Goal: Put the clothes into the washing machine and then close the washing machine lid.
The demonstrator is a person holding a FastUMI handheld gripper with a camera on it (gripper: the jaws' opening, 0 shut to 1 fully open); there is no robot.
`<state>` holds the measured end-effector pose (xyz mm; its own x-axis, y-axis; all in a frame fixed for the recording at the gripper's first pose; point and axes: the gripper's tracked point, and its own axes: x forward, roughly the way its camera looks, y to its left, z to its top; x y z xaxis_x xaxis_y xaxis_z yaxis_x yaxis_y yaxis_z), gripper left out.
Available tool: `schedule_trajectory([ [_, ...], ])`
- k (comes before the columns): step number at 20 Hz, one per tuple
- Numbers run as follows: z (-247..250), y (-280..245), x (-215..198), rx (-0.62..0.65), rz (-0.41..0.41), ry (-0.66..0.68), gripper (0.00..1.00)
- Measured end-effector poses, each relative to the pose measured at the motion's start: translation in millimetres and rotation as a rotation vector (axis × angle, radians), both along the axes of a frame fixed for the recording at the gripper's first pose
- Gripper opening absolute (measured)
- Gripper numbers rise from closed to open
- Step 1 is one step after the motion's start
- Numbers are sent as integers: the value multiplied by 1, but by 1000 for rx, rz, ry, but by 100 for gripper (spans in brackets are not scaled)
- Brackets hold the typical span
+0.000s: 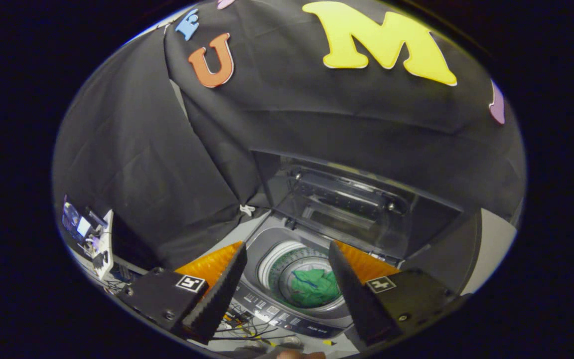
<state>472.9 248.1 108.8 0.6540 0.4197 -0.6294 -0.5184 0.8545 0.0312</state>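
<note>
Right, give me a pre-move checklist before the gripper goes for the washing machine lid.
1. Green crumpled clothes inside the round metal drum: ok.
2. Nothing draped over the drum's rim: ok on the part seen between the fingers; the rest cannot tell.
3. Dark see-through washing machine lid raised, tilted back beyond the fingers: ok, not yet closed.
4. Gripper open and holding nothing: ok.
5. Path from the fingers up to the lid's front edge: ok.
6. Lid hinges sound: cannot tell.

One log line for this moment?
tool: open, empty, above washer | green clothes: in drum | lid: up | next: close lid
</note>
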Motion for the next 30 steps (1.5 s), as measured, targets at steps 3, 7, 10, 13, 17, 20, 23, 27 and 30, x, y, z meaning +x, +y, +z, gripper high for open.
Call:
schedule_trajectory([
  [3,14,2,11,27,-25,-15,100],
  [7,38,3,40,53,-68,-44,100],
  [10,57,8,65,73,-103,-58,100],
  [13,64,14,91,77,-133,-55,100],
  [17,60,21,123,67,-176,-40,100],
  [20,51,24,152,45,-219,-32,100],
  [23,35,22,173,56,-288,-1,100],
  [27,8,14,175,43,-336,63,100],
  [30,9,13,179,64,-341,7,100],
])
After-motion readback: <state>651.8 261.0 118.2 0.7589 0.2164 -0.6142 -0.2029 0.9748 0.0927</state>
